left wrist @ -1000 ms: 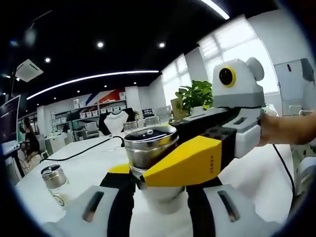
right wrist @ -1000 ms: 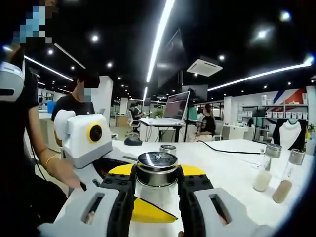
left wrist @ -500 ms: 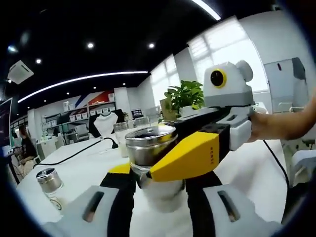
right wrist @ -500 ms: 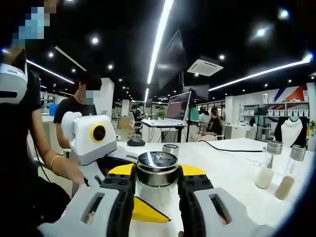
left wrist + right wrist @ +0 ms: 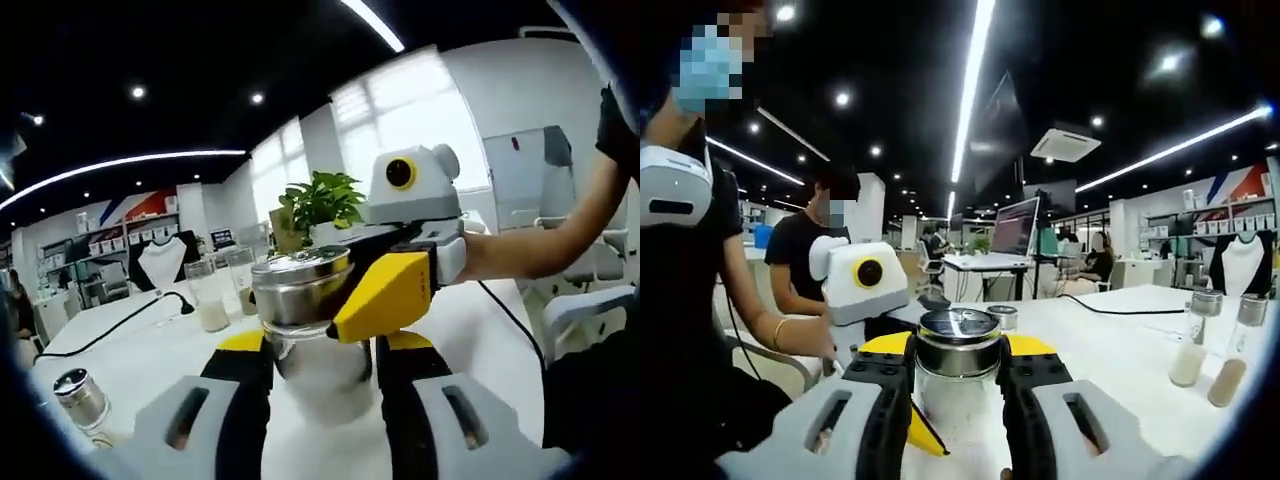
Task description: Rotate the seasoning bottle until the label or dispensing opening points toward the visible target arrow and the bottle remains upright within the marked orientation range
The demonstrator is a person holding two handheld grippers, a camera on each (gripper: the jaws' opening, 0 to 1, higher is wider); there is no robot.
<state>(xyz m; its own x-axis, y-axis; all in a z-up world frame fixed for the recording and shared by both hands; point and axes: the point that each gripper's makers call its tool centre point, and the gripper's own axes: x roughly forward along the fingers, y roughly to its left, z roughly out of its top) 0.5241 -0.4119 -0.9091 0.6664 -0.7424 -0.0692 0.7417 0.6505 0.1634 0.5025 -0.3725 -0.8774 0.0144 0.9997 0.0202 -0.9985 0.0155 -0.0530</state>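
Left gripper view: low in the middle of the frame, the left gripper (image 5: pixel 318 345) has both black jaws pressed against the glass sides of the seasoning bottle (image 5: pixel 305 310), which stands upright with its steel cap level. The right gripper (image 5: pixel 395 290) reaches in from the right, its yellow jaw tip laid against the cap's side, with a person's forearm (image 5: pixel 530 245) behind it. At lower left a small steel-capped jar (image 5: pixel 78 398) sits on the white table (image 5: pixel 130 355). Farther back, left of centre, two glass shakers (image 5: pixel 210 295) stand beside a black cable (image 5: pixel 120 320), and a potted plant (image 5: pixel 318 203) rises behind the bottle.

In the right gripper view, the right gripper (image 5: pixel 956 385) is clamped on the same bottle (image 5: pixel 958 365) at bottom centre, jaws tight on either side below the cap. The left gripper (image 5: pixel 868 290) sits just left of it. At the right edge stand two tall shakers (image 5: pixel 1212 340) holding pale and tan powder. A seated person (image 5: pixel 810 250) and desks with a monitor (image 5: pixel 1018 228) fill the far room.
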